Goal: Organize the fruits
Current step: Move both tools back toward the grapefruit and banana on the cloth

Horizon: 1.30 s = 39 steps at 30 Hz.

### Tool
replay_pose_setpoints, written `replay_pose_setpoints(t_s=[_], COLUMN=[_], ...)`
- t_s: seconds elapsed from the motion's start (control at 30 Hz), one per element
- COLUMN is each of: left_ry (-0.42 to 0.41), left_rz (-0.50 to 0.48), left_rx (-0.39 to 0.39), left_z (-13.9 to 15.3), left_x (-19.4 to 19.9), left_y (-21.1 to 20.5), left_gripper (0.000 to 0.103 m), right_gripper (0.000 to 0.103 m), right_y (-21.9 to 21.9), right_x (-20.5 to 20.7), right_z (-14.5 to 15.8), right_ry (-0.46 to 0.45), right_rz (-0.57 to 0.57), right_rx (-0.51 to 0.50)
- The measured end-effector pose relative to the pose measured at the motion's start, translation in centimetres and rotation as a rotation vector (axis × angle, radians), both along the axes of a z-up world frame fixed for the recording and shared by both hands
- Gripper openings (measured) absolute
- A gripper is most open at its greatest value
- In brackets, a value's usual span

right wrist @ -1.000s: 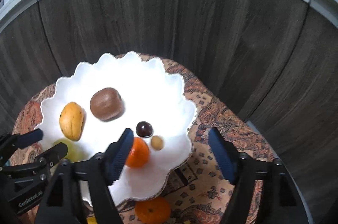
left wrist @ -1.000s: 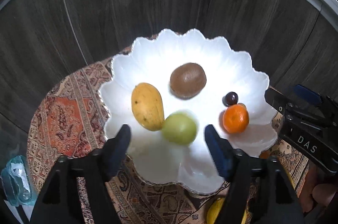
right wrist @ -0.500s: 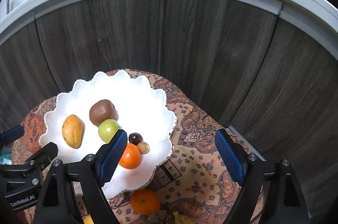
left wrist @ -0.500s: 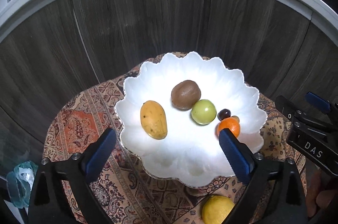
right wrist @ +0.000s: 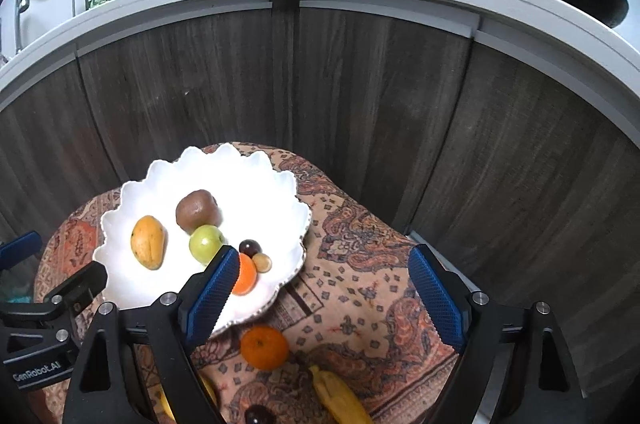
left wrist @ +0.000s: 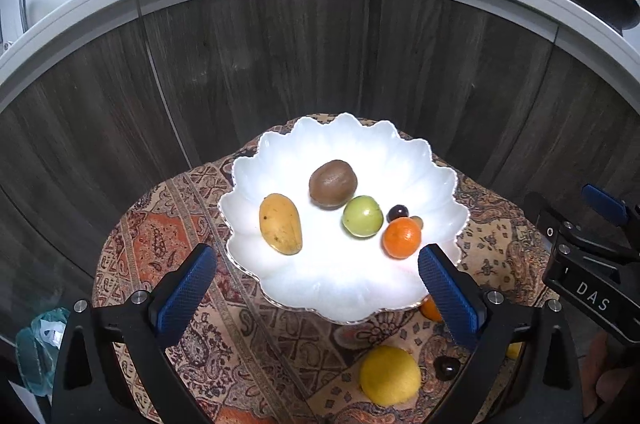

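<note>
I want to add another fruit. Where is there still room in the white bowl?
The white bowl is bare along its near side, in front of the mango and tangerine, and at the back behind the kiwi. It is crowded on the right, around the green fruit and dark grape.

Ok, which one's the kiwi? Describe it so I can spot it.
Find the white scalloped bowl on the patterned cloth. The kiwi lies near its middle, touching the green fruit. It is the only brown, fuzzy, egg-shaped one.
</note>
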<state>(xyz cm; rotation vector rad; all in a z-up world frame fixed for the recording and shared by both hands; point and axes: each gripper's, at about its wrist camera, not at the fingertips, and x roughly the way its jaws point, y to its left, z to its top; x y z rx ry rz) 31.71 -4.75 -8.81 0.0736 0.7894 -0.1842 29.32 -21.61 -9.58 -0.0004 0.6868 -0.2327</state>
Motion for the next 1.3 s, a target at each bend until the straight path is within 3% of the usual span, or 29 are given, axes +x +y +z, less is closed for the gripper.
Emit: replay_pose_setpoints(t_s=[0.5,1.3], left_ry=[0.005,0.016], left_rz=[-0.013,-0.03], left_rx=[0.003,0.036], left_z=[-0.2,-2.9], left_x=[-3.1,-6.2], left_y=[-0.9,-1.9], left_gripper=[0.103,0.103], right_gripper=[0.087,0.087], right_y=[-1.0,-2.2], right_x=[-3.4,-6.9], right_z=[0.3,-3.1], right_ry=[-0.011,0.054], right_rz=[-0.022,-0.045], right_rx=[0.022,0.055])
